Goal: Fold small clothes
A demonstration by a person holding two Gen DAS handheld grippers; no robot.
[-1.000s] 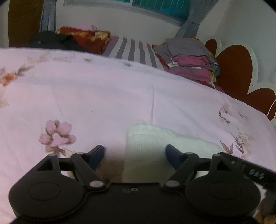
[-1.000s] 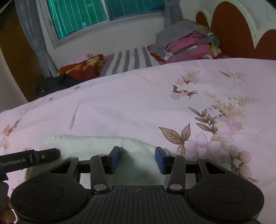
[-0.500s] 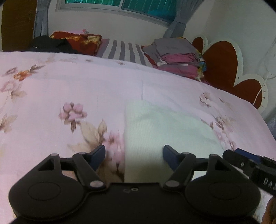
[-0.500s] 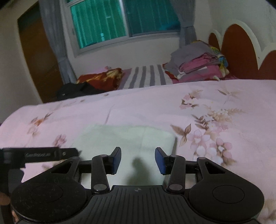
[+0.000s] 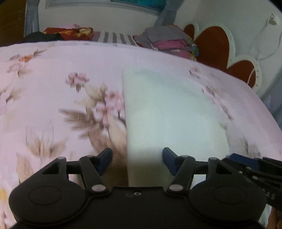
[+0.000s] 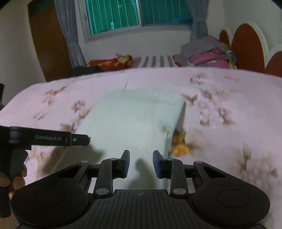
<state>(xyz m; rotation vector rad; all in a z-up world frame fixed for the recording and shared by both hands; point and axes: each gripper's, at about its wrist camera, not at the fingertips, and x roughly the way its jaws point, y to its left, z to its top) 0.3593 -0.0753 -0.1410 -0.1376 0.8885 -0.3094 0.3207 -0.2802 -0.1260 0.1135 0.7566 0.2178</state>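
Observation:
A pale green knitted garment [image 5: 169, 112] [image 6: 130, 119] lies flat on the pink floral bedsheet [image 5: 52, 79] [image 6: 229, 98]. My left gripper [image 5: 137, 158] hovers over its near left edge, jaws closing, with the cloth's edge under the gap and no pad pressing on it. My right gripper [image 6: 141, 158] hangs over the near right part, jaws closing too, cloth below them and not pinched. Each gripper shows in the other's view: the right gripper [image 5: 246, 162] at lower right, the left gripper [image 6: 77, 139] at left. An orange-yellow patch [image 6: 179, 148] peeks out by the garment's right edge.
A stack of folded clothes [image 5: 169, 40] [image 6: 208, 52] sits at the bed's far end beside a red-and-white headboard [image 5: 216, 44]. A striped pillow [image 5: 116, 37] and a red bundle [image 6: 112, 62] lie under the window [image 6: 137, 15]. A person's hand [image 6: 15, 179] holds the left gripper.
Both grippers have drawn back toward the near side of the bed, so much more of the garment shows. Both pairs of jaws stand narrower, the right one clearly so.

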